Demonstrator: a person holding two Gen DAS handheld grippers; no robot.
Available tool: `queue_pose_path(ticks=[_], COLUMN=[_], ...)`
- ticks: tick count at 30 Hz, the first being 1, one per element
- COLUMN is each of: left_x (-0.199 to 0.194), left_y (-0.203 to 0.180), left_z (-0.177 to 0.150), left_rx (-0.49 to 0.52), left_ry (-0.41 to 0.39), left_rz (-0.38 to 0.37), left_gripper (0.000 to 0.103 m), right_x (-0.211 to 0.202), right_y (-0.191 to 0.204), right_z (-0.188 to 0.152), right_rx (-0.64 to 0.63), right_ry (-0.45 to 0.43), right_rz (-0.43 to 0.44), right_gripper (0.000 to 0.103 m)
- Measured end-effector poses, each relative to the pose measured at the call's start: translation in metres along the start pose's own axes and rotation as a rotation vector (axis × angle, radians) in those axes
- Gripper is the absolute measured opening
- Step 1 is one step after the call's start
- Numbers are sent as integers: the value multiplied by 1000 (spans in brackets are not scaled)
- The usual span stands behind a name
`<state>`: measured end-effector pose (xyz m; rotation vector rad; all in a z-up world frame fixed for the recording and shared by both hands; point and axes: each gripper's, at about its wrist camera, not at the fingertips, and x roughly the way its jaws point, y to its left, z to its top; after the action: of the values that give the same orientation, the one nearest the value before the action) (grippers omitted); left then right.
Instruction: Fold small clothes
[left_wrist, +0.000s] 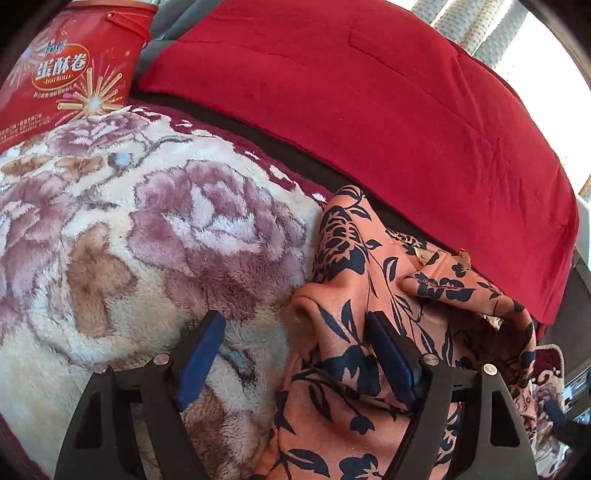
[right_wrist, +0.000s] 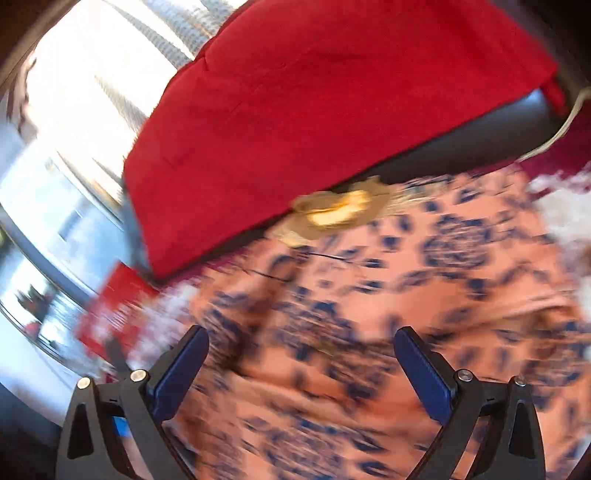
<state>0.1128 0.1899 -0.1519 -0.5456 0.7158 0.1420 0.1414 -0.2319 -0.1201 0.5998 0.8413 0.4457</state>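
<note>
A small orange garment with a dark blue flower print lies rumpled on a plush floral blanket. My left gripper hangs just over its left edge, jaws wide open; one blue pad is over the blanket, the other over the cloth, and nothing is pinched. In the right wrist view, which is blurred by motion, the same garment fills the lower half. My right gripper stands open above it with only cloth showing below the gap. A gold-coloured patch sits at the garment's far edge.
A big red cushion lies right behind the garment, also in the right wrist view as the red cushion. A red egg-roll box stands at the blanket's far left. Bright window and curtains lie beyond. A white cord runs at the far right.
</note>
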Motion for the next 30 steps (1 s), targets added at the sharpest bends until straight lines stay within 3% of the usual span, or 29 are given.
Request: queue_pose_path(ticks=[5, 9, 12, 15, 18, 20, 23, 24, 25, 26, 27, 30], left_x=[-3, -2, -2, -2, -1, -1, -3, -4, -4, -5, -5, -5], left_y=[-1, -6, -9, -9, -11, -13, -11, -10, -9, -8, -8, -7], left_z=[-1, -3, -3, -4, -4, -5, -5, -5, -5, -5, -5, -4], left_rx=[2, 18, 26, 29, 32, 40, 30, 26, 24, 23, 21, 17], left_ry=[-2, -6, -8, -9, -10, -9, -11, -12, -12, -12, -14, -12], left_rz=[-2, 21, 32, 34, 44, 56, 42, 37, 32, 29, 25, 14], left_gripper=[81, 81, 81, 81, 81, 81, 81, 81, 81, 81, 81, 85], right_x=[50, 77, 95, 98, 104, 119, 159, 174, 182, 187, 181, 133], right_y=[-11, -2, 14, 54, 115, 153, 175, 174, 168, 162, 154, 124], right_z=[5, 8, 13, 13, -2, -18, -35, -37, -37, -32, -20, 14], right_rx=[154, 136, 71, -137, -477, -687, -860, -895, -938, -954, -904, -643], right_ry=[52, 81, 92, 69, 77, 113, 242, 288, 310, 309, 289, 195], right_rz=[55, 65, 22, -130, -251, -326, -477, -532, -608, -677, -684, -552], right_gripper=[101, 98, 94, 94, 94, 94, 92, 76, 48, 8, 7, 7])
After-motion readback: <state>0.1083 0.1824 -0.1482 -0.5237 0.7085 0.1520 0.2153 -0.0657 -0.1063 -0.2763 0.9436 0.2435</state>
